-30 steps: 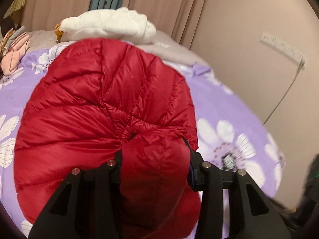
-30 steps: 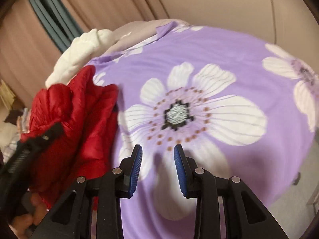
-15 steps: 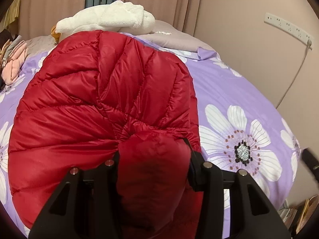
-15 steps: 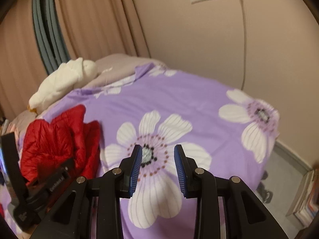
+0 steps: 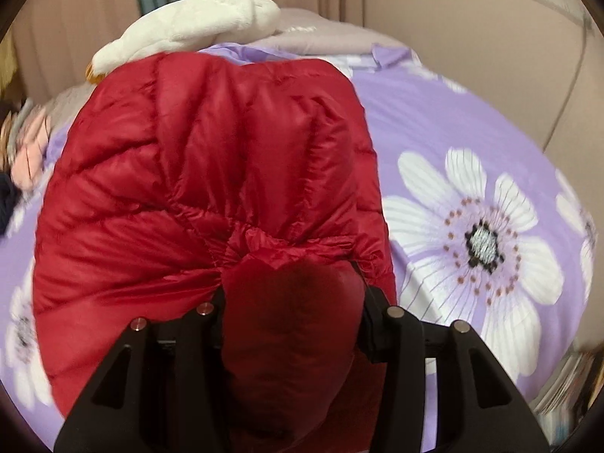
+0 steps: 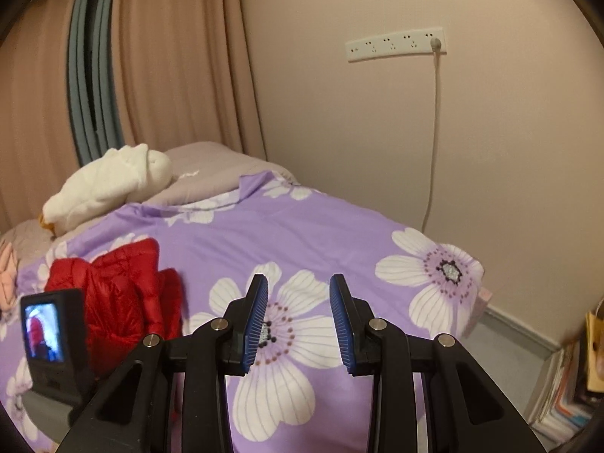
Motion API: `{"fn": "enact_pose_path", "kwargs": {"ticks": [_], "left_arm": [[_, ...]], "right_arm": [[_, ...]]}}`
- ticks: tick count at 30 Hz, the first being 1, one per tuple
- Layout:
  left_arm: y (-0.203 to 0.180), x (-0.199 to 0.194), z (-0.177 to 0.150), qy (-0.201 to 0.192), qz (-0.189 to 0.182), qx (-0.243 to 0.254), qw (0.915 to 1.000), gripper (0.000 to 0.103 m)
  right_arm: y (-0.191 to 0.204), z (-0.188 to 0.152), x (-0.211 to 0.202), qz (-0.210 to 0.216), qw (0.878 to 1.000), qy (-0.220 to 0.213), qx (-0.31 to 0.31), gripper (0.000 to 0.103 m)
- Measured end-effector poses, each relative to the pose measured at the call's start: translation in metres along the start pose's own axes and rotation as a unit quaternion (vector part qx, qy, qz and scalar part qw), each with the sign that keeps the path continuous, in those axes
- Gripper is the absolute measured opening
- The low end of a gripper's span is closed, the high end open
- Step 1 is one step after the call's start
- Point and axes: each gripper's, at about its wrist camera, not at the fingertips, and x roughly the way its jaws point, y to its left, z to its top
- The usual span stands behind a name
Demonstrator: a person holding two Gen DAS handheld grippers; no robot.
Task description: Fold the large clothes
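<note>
The left gripper (image 5: 290, 302) clenches a bunched fold of the red jacket (image 5: 211, 173), puffy fabric filling the gap between its fingers. The rest of the jacket lies spread on the bed (image 5: 472, 120), reaching toward the pillow end. In the right wrist view the jacket (image 6: 120, 294) sits crumpled at the left side of the bed (image 6: 287, 234), behind the left gripper's camera screen (image 6: 41, 332).

The right gripper (image 6: 298, 317) is released, its blue pads apart with nothing between them, held above the duvet (image 6: 332, 241).

The duvet is purple with big white flowers. A white plush toy (image 6: 109, 185) lies on a grey pillow (image 6: 211, 177) at the head. Beige curtains (image 6: 170, 60) hang behind; a socket strip (image 6: 396, 43) with one cable plugged in is on the wall. Stacked books (image 6: 566, 389) stand on the floor at right.
</note>
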Motion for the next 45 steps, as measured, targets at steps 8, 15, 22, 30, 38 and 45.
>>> {"fn": "enact_pose_path", "kwargs": {"ticks": [8, 15, 22, 30, 38, 45], "left_arm": [[0.023, -0.025, 0.003, 0.000, -0.077, -0.032, 0.9965, 0.063], [0.045, -0.097, -0.002, -0.047, -0.140, -0.032, 0.9885, 0.073], [0.097, -0.142, -0.023, -0.055, -0.177, -0.113, 0.9761, 0.074], [0.167, -0.162, -0.030, -0.138, -0.086, -0.200, 0.9662, 0.046], [0.216, -0.132, -0.035, -0.139, -0.018, -0.259, 0.9557, 0.022], [0.241, -0.099, -0.022, -0.152, 0.013, -0.270, 0.9506, 0.021]], "right_arm": [[0.002, 0.004, -0.009, 0.011, 1.000, -0.008, -0.003, 0.034], [0.010, 0.006, -0.008, 0.025, 1.000, -0.005, 0.003, 0.045], [0.029, 0.008, -0.012, 0.039, 0.999, -0.010, -0.009, 0.074], [0.073, 0.010, -0.014, 0.085, 0.996, -0.002, -0.036, 0.077], [0.144, 0.024, -0.017, 0.173, 0.982, -0.010, -0.068, 0.076], [0.221, 0.032, 0.021, 0.228, 0.969, 0.022, -0.096, 0.026]]}}
